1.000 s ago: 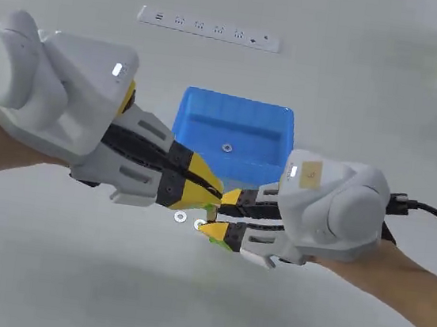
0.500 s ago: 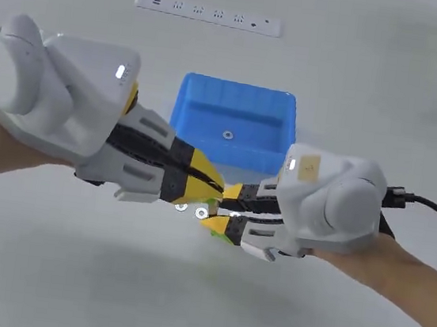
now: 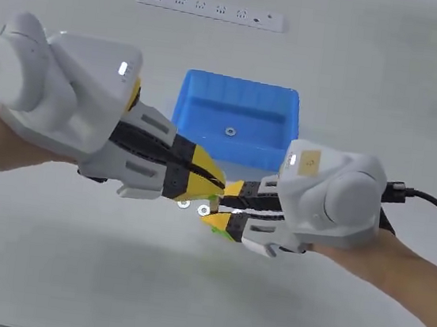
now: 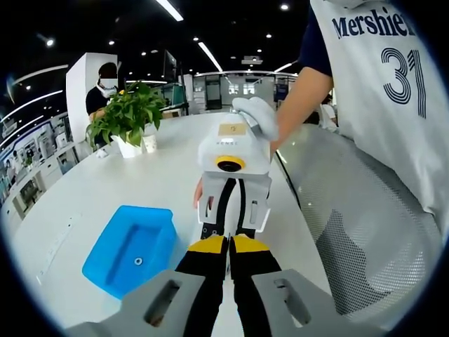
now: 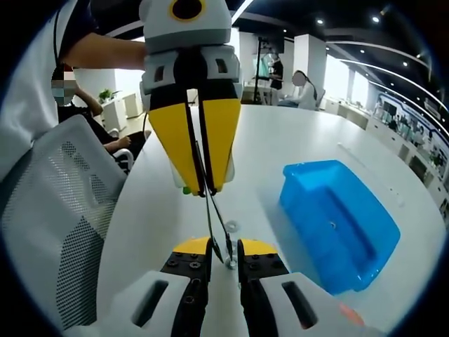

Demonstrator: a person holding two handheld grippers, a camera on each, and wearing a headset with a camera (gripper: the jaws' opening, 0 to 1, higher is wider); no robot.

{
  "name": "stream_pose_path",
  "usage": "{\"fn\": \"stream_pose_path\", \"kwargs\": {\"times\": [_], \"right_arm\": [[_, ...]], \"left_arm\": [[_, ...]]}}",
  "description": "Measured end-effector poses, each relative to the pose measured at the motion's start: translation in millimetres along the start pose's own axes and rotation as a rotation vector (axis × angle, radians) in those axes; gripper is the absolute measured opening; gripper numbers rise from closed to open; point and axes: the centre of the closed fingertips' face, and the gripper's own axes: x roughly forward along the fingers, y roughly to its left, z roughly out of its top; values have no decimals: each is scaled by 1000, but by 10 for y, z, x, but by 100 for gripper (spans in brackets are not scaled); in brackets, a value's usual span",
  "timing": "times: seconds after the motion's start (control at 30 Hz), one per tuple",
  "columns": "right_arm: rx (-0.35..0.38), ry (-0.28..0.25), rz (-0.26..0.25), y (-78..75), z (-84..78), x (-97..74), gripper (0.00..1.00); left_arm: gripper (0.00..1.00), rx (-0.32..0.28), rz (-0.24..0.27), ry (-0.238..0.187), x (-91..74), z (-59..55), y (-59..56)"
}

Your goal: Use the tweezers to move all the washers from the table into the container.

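The right tool (image 5: 224, 249) and the left tool (image 3: 216, 182) meet tip to tip on the near side of the container (image 3: 240, 84), just in front of its near wall. The left tool is clenched on the tweezers (image 5: 209, 203), which run from its yellow jaws down between the right tool's jaws. The right tool's jaws are drawn in close around the two prongs and seem to pinch them.

The tweezers' tips come down at a washer (image 5: 230, 265) on the worktop (image 3: 69, 273). Whether the tips grip it I cannot tell. In the head view two washers (image 3: 184, 204) lie side by side under the meeting tools, short of the container's near wall.

Inside the container one more washer (image 3: 230, 131) lies flat on the blue floor, about mid-way across.

Beyond the container's far wall, well apart from it, a white power strip (image 3: 212, 7) lies on the worktop.
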Motion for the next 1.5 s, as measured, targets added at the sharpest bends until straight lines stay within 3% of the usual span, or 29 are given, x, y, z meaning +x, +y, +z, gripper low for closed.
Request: {"fn": "stream_pose_path", "kwargs": {"times": [0.77,1.23,1.5], "right_arm": [[16,11,14,-8,-46,-37,14],[-15,18,31,28,-41,-29,10],[-19,-9,24,17,84,-84,10]], "left_arm": [[5,-16,2,-14,39,2,9],[5,-19,0,-6,30,-5,10],[5,-16,9,-13,-62,84,20]]}}
